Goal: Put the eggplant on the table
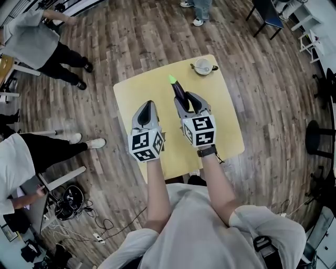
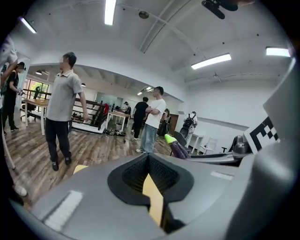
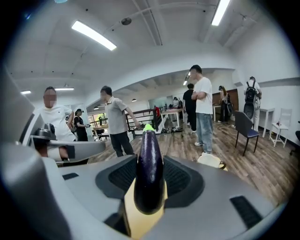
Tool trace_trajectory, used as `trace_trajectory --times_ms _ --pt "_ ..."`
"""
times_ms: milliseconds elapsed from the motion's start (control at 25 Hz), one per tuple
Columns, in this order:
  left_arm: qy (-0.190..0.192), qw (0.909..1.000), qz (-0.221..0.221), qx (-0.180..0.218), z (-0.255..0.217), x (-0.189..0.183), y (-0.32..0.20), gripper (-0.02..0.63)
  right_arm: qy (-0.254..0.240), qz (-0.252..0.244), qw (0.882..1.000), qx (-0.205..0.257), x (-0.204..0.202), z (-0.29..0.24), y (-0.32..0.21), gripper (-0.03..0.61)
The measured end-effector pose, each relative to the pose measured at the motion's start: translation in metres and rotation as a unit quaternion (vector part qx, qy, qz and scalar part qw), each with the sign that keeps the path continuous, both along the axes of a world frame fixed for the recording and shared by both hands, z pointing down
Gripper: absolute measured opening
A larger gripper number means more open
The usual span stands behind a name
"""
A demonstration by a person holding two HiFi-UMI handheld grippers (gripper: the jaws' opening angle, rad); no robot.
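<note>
A dark purple eggplant with a bright green stem end sticks out forward from my right gripper, above the middle of the square yellow table. In the right gripper view the eggplant lies lengthwise between the black pads, stem end away from me, and the right gripper is shut on it. My left gripper hangs beside it to the left, over the table, with nothing in it. In the left gripper view the left gripper has its pads meeting, and the eggplant shows to the right.
A white cup on a saucer stands at the table's far edge. Several people stand on the wooden floor around the table. A blue chair is at the far right, a black stool at the right, and cables lie at the lower left.
</note>
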State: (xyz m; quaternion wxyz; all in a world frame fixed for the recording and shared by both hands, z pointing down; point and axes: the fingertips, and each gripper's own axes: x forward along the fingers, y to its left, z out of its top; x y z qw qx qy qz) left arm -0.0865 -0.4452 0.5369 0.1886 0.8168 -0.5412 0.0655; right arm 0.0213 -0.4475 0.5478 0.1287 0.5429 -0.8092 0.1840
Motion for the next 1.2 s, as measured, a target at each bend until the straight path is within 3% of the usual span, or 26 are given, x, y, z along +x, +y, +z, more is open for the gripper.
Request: trace_trajectory --times_ms 560,1200 --pt "0.018 0.9947 0.012 -0.100 0.087 -0.008 -0.008 0.009 0.027 -0.013 0.991 -0.131 -0.017 0.114 0.001 0.176" --pt "0.009 0.9883 0.017 -0.151 0.139 -0.007 -0.005 0.009 0.051 -0.047 0.976 -0.208 -0.041 0.190 0.006 0.178"
